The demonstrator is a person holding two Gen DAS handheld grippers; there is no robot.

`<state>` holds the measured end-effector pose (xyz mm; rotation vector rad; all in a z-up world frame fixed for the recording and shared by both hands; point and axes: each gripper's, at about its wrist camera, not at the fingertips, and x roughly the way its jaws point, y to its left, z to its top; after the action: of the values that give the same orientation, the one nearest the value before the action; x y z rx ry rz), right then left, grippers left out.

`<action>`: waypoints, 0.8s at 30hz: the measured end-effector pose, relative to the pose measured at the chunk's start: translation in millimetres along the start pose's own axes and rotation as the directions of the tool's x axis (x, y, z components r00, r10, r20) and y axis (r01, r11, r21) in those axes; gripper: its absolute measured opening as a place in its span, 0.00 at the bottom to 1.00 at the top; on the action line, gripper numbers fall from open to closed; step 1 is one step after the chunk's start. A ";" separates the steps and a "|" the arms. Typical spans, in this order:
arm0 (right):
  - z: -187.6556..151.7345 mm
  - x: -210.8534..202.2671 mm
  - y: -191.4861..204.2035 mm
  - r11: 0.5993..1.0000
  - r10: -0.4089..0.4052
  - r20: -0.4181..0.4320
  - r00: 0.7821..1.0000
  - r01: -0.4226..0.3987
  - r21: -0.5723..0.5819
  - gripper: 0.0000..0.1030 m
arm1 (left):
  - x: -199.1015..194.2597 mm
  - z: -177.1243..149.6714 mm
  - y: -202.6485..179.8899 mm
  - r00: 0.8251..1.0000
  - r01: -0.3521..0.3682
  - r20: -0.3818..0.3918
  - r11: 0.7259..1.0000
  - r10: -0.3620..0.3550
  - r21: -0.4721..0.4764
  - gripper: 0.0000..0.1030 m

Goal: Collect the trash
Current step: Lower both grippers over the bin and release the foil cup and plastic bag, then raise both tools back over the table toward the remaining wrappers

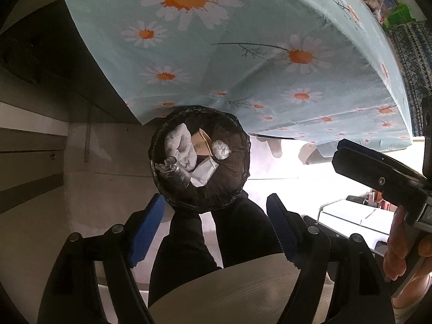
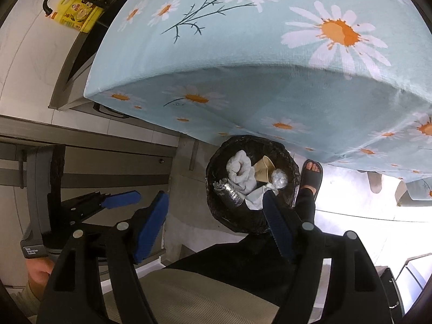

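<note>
**Both tongs empty above the lined bin**

Left tongs [image 1: 216, 229] were spread apart, nothing between the blue pads [image 1: 147, 229]. They sat at the bottom centre of the left wrist frame, pointing down at the trash bin [image 1: 199, 159] just above them in the frame.

Right tongs [image 2: 216, 229] were also spread apart and empty, low centre of the right wrist frame. The right-hand blue pad [image 2: 278, 226] overlapped the bin's [image 2: 252, 183] near rim in that view; contact could not be told.

The bin had a black liner and stood on the floor at mid-frame, right by the hanging edge of the daisy-print cloth [image 1: 243, 54] over the worktop. Inside it:
- white sock-like cloth [image 1: 179, 145], left
- tan paper cup [image 1: 202, 143], centre
- clear plastic wad [image 1: 221, 149], right of the cup
- crumpled foil [image 1: 172, 170], lower left
- white paper [image 1: 205, 171], lower centre

A sandalled foot [image 2: 311, 175] was just right of the bin. A yellow bottle [image 2: 78, 13] was in the upper left of the right wrist frame.
</note>
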<state>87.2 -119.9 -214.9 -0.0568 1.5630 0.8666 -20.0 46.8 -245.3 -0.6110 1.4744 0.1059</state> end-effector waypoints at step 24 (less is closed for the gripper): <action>-1.3 -91.0 10.2 0.999 -0.046 0.246 0.968 0.050 -0.008 0.70 | -94.9 8.2 -31.2 0.977 0.001 0.213 0.993 -0.026 0.114 0.73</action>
<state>100.4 -153.3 -130.6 0.0024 1.3186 0.8143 -10.9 52.1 -145.7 -0.5007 1.2582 0.0743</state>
